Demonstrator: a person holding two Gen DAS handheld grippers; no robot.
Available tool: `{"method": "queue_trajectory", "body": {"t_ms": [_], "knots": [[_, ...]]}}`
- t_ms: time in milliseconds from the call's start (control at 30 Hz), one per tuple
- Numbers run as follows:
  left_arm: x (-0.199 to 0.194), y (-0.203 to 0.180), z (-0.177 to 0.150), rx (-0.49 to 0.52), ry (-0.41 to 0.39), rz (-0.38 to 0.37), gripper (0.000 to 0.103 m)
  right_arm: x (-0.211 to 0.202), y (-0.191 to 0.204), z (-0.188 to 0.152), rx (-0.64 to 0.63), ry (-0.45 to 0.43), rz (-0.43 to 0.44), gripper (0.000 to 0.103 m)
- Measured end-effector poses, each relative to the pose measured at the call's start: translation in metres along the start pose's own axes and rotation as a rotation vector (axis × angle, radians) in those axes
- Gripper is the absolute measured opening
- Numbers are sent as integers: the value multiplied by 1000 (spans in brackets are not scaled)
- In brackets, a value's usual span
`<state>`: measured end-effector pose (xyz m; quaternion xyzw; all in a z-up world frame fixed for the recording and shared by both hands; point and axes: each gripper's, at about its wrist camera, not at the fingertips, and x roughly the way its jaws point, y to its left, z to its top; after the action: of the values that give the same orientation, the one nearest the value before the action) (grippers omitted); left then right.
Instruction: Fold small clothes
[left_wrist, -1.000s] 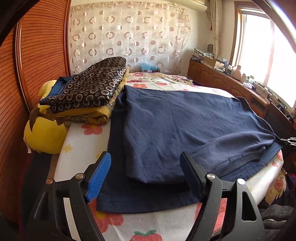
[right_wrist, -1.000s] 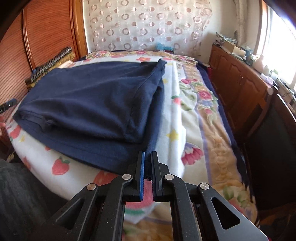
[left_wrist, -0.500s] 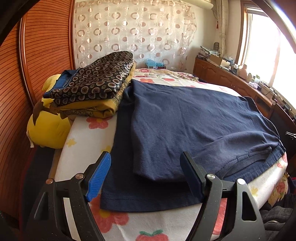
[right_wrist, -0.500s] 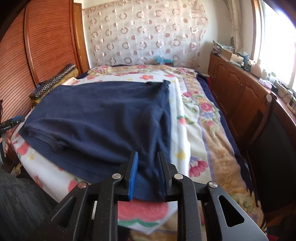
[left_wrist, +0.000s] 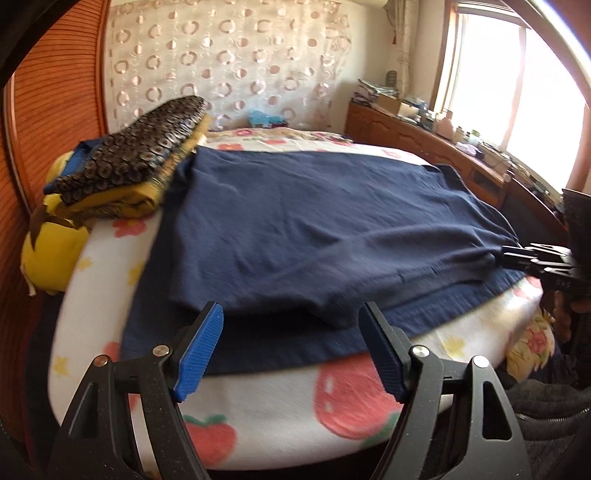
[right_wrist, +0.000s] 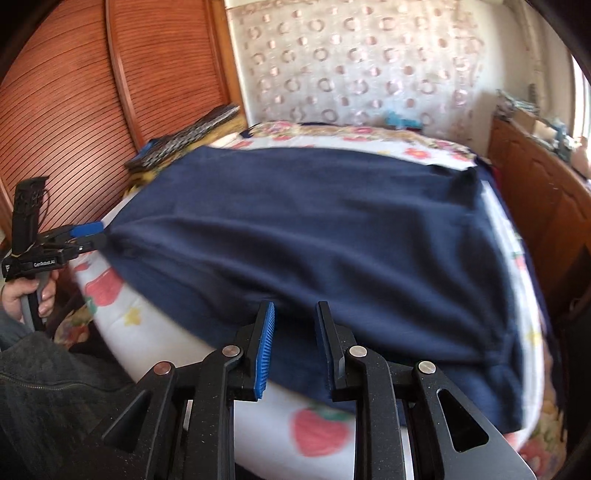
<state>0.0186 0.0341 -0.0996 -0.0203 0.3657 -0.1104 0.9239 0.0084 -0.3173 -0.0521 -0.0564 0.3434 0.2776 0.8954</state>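
Both hand-held grippers have closed in on the near hem of the navy shirt (left_wrist: 332, 221) lying on the bed (left_wrist: 258, 417): left (left_wrist: 290, 345) spread wide, right (right_wrist: 293, 345) now parted after being shut. Judging by this, the next fold's grab is imminent.

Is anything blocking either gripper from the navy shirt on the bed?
Nothing visible. The left gripper and right gripper are both open at the near edge of the navy shirt. The folded clothes pile sits off at its far left corner.
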Motion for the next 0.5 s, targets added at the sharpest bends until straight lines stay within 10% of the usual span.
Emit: {"method": "queue_trajectory", "body": {"t_ms": [133, 500], "knots": [[6, -9, -4, 21, 27, -39, 52, 16, 5, -3, -6, 20, 34, 34], [27, -27, 0, 52, 64, -67, 48, 37, 12, 13, 54, 10, 8, 37]]}}
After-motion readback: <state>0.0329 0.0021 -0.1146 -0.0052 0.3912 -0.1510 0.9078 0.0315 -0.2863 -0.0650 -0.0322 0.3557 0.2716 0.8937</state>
